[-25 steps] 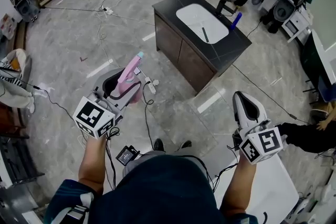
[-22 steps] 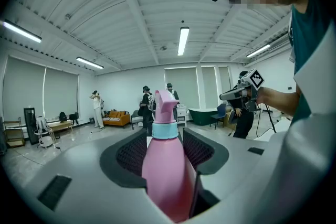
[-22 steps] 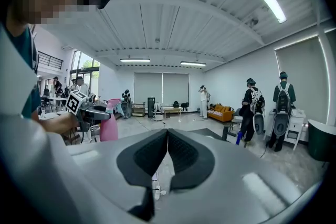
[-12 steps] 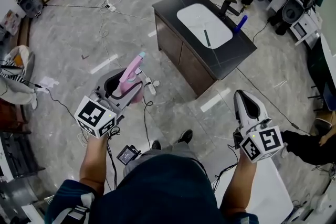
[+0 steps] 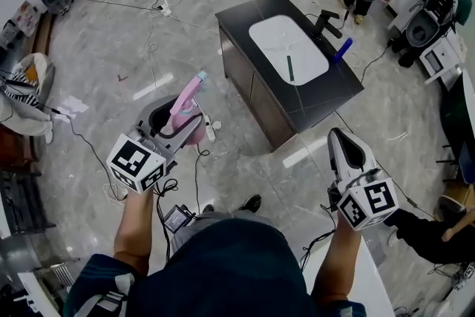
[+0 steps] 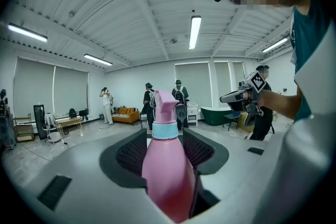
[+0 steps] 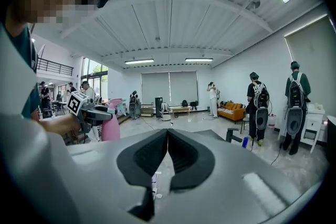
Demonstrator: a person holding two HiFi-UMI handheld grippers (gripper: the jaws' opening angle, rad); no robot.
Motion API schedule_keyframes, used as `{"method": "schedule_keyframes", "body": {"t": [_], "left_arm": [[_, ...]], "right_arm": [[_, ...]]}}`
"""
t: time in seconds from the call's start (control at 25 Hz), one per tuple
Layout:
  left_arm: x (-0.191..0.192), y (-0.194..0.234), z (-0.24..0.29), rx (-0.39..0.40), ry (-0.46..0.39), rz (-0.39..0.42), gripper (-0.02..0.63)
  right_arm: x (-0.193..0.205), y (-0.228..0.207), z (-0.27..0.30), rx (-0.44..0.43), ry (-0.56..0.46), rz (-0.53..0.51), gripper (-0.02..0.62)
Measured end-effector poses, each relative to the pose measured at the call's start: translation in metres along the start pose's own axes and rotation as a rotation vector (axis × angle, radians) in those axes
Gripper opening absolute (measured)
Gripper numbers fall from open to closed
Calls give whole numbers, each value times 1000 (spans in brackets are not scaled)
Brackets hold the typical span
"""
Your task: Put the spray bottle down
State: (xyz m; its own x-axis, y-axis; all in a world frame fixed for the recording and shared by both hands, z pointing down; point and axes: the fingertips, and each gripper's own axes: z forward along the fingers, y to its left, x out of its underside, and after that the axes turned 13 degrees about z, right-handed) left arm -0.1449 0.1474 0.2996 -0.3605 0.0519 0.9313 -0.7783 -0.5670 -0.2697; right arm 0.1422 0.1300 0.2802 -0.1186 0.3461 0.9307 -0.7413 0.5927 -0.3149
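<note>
Grey marble-tile floor (image 5: 111, 33) all round. Black sink-cabinet worktop (image 5: 330, 96) stands far right, well apart from the person. White oval basin (image 5: 274, 37) takes up most of its top. Left tool (image 5: 172, 124) pinches the pink plastic spray bottle with pale-blue collar (image 6: 167, 176) by the body. The bottle is over the floor at near left, nozzle end pointing away along the jaws. Right tool (image 7: 167, 136) is pressed together, nothing in it.

Judgement: the step is carry-to-worktop; put-down not started. To do it well:
- Close in on the worktop first and aim for a bare black strip, not the basin.
- Hold the pinch firm until the bottle bears on the top.
- The bottle runs along the jaws, so either tip the tool so the base lands first or lay it flat.
- Then spread the jaws and back straight out, clear of the tap side.

Count: 1 worktop, 1 basin, 2 tools, 1 spray bottle, 1 black tap (image 5: 326, 17), 1 blue upright item (image 5: 341, 50) near the tap, 1 dark slim stick (image 5: 290, 69) in the basin.
</note>
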Motion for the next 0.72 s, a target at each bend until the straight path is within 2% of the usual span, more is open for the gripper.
{"method": "schedule_keyframes", "body": {"t": [0.32,0.72], "left_arm": [[-7,-16,36,-48,27,-15,219],[-6,-1,81,-5,40,-18,219]], "right_arm": [[-11,-45,7,-61,12,-8,14],[-16,-75,25,-27,16,21,14]]}}
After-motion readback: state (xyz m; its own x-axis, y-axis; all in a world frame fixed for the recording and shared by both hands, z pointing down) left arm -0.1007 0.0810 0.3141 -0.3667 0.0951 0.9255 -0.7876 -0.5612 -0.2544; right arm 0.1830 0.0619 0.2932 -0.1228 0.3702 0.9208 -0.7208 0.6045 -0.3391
